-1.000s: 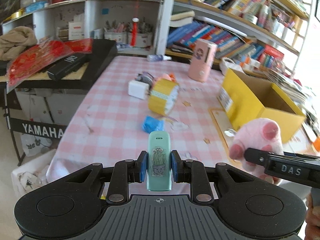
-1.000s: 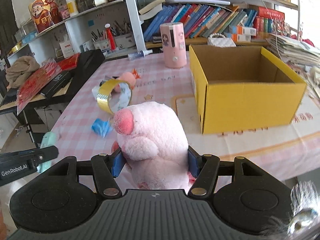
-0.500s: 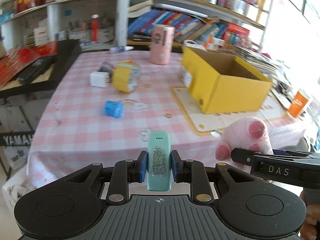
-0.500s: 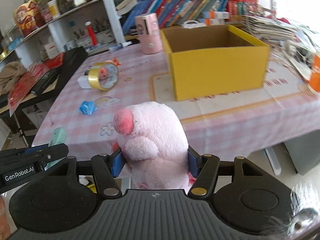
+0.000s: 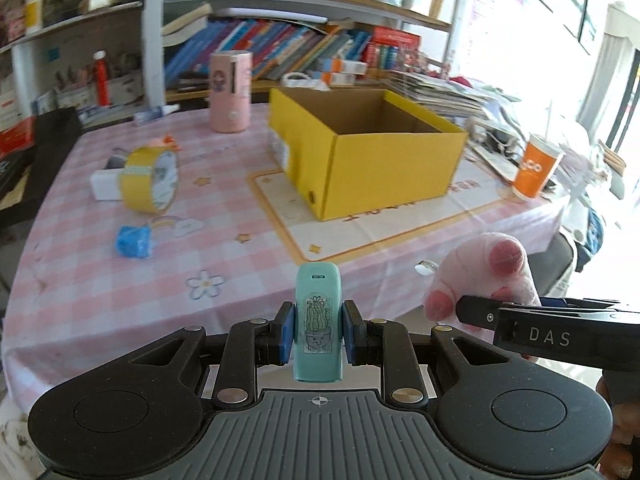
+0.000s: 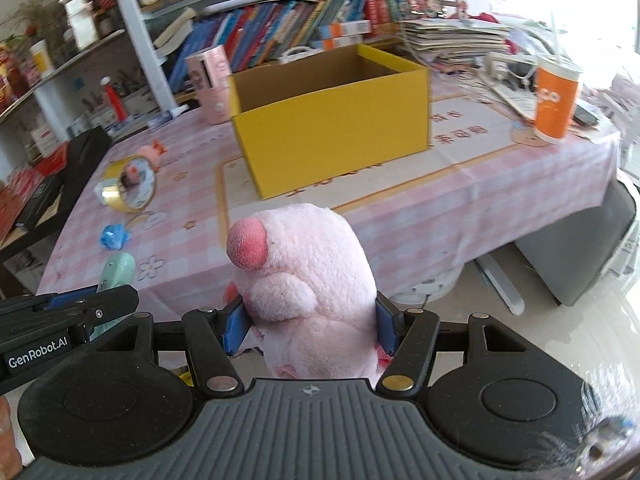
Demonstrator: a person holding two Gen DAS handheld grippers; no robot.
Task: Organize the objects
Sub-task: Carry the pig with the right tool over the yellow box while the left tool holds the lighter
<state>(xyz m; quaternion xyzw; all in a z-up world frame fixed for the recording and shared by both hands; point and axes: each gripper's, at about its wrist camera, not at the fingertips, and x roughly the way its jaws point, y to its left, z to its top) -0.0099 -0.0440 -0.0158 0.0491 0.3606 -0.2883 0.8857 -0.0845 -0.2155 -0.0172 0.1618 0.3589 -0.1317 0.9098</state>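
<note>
A pink checked tablecloth (image 5: pixel 100 288) covers the table, bookshelves (image 5: pixel 280 48) behind; an open yellow cardboard box (image 5: pixel 372 156) sits near its far right corner; the left gripper (image 5: pixel 318 332) clamps a teal cactus-sticker case (image 5: pixel 318 320), the right gripper (image 6: pixel 308 326) squeezes a pink plush pig (image 6: pixel 308 272), both off the near edge; the box's floor is hidden.

Left gripper (image 5: pixel 317 336): matt black plastic body, ribbed grey deck, blue pads, bright metal pins. Held mint-green case (image 5: pixel 318 328) was smooth, slightly glossy plastic with a paper-like cactus sticker. Pink plush pig (image 6: pixel 308 280) was fuzzy matt cloth. Yellow box (image 5: pixel 384 168) was matt cardboard, brown inside. Tape roll (image 5: pixel 150 180) looked glossy. Checked tablecloth (image 5: pixel 100 280) appeared smooth, faintly creased.
</note>
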